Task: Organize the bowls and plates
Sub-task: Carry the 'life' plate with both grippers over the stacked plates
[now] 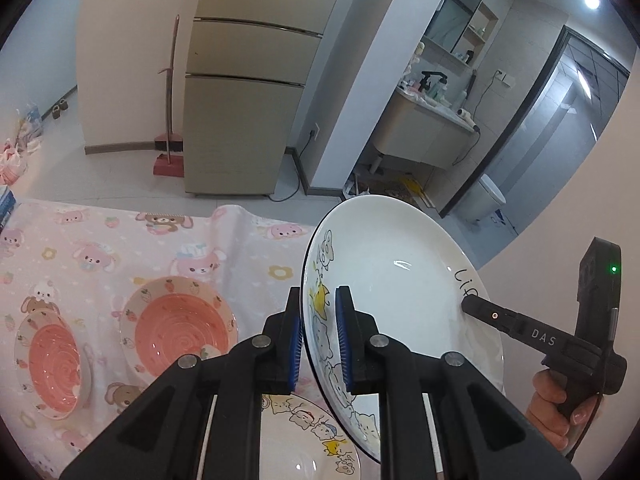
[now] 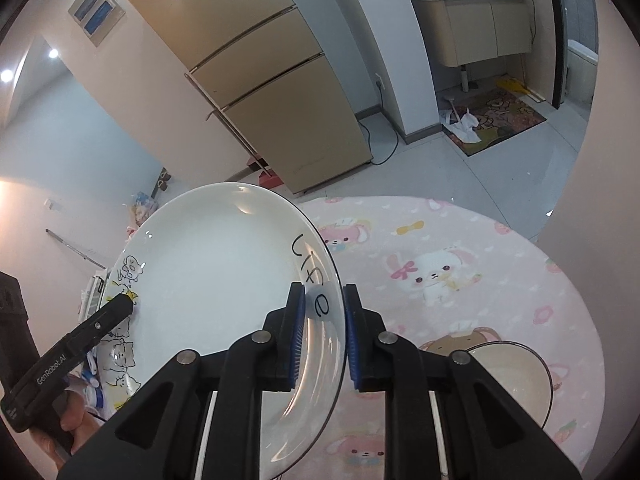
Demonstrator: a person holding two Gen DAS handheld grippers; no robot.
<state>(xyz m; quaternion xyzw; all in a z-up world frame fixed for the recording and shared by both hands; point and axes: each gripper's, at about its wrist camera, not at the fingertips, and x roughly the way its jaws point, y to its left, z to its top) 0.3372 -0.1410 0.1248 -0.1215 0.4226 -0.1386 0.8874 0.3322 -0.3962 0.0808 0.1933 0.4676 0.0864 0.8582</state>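
A white plate with cartoon cats and the word "Life" (image 1: 400, 276) is held up in the air, tilted on edge, above the table. My left gripper (image 1: 318, 336) is shut on its cat-printed rim. My right gripper (image 2: 323, 332) is shut on the opposite rim, at the lettering; it also shows in the left wrist view (image 1: 468, 304). The plate also shows in the right wrist view (image 2: 216, 264). A second cat plate (image 1: 308, 436) lies flat on the table below. Two pink strawberry bowls (image 1: 178, 328) (image 1: 52, 364) sit at the left. A cream bowl (image 2: 508, 380) sits at the right.
The round table (image 2: 460, 240) has a pink bunny-print cloth. Behind it stand a beige fridge (image 1: 248, 92), a red broom and dustpan (image 1: 170, 152), and a washbasin cabinet (image 1: 424, 128). A wall is close on the right.
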